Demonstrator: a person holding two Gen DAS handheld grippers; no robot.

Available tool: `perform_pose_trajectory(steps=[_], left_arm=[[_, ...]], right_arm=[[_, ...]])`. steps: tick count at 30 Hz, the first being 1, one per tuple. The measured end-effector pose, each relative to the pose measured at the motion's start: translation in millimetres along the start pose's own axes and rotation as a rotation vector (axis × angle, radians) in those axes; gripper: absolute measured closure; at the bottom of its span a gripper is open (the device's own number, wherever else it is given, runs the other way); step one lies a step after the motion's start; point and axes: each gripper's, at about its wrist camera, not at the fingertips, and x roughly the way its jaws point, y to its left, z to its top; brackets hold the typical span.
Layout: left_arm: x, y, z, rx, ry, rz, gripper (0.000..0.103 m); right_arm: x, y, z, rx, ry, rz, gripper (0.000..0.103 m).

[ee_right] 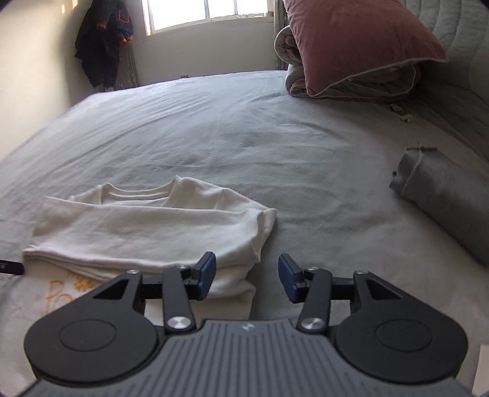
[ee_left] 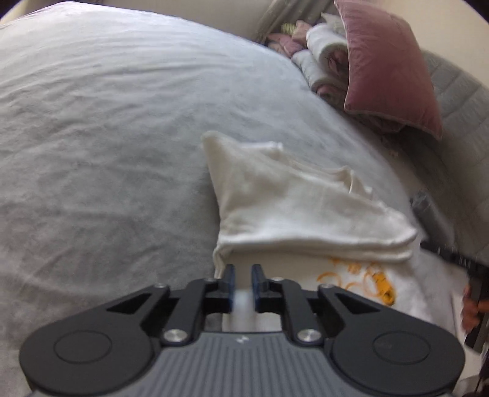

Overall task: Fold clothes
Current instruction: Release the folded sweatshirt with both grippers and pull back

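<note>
A cream T-shirt (ee_left: pixel 290 207) lies folded on the grey bedsheet (ee_left: pixel 107 137), its orange print (ee_left: pixel 366 281) showing at the near edge. My left gripper (ee_left: pixel 243 271) hovers at the shirt's near left corner, its blue pads a narrow gap apart with blurred white cloth showing in the gap. In the right wrist view the same shirt (ee_right: pixel 146 232) lies with its collar at the far side. My right gripper (ee_right: pixel 247 265) stands open at the shirt's near right corner, its left finger (ee_right: pixel 206 271) over the cloth and only bedsheet (ee_right: pixel 244 128) between the pads.
A pink pillow (ee_right: pixel 351 42) rests on a rolled duvet (ee_right: pixel 360 88) at the head of the bed. A folded grey cloth (ee_right: pixel 443 201) lies to the right. Dark clothes (ee_right: pixel 104 42) hang by the window (ee_right: pixel 207 12). A person's hand (ee_left: pixel 470 308) shows at the right edge.
</note>
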Motion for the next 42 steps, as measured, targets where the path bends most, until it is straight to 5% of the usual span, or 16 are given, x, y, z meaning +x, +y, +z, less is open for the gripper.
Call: perform_pose_trajectory(steps=[2,10,11,12,13,17,22,29,34,42], left_arm=[[-4,2,3,-0.025,-0.037,0.004,0.070],[17,-2,7,-0.047,-0.025,0.051,0.070],[20,-2,6,-0.041,-0.025,0.059,0.071],[20,-2,4,-0.035,-0.033,0.068,0.075],[18,-2,3,-0.030,-0.046,0.075,0.085],[15,-3,5,-0.041,-0.048,0.124,0.089],[11,-4,16,-0.023,0.012,0.151,0.081],[-12,-10,34,-0.018,-0.119,0.118,0.081],[11,-30,44,0.076,-0.164,0.099,0.082],[64,-8,54,0.059,-0.156,0.204,0.076]], right_arm=[[-5,-5,-1,0.042,0.003,0.032,0.047],[22,-7,6,0.122,-0.015,0.044,0.047],[26,-7,5,0.129,-0.012,0.036,0.054],[31,-7,5,0.133,-0.006,0.029,0.075],[35,-8,4,0.135,0.003,0.023,0.084],[26,-8,3,0.170,-0.026,0.015,0.091],[22,0,2,0.107,0.011,0.002,0.090],[17,6,5,-0.003,-0.037,-0.027,0.064],[22,17,19,-0.044,-0.077,-0.025,0.064],[72,29,7,-0.165,0.000,-0.083,0.064]])
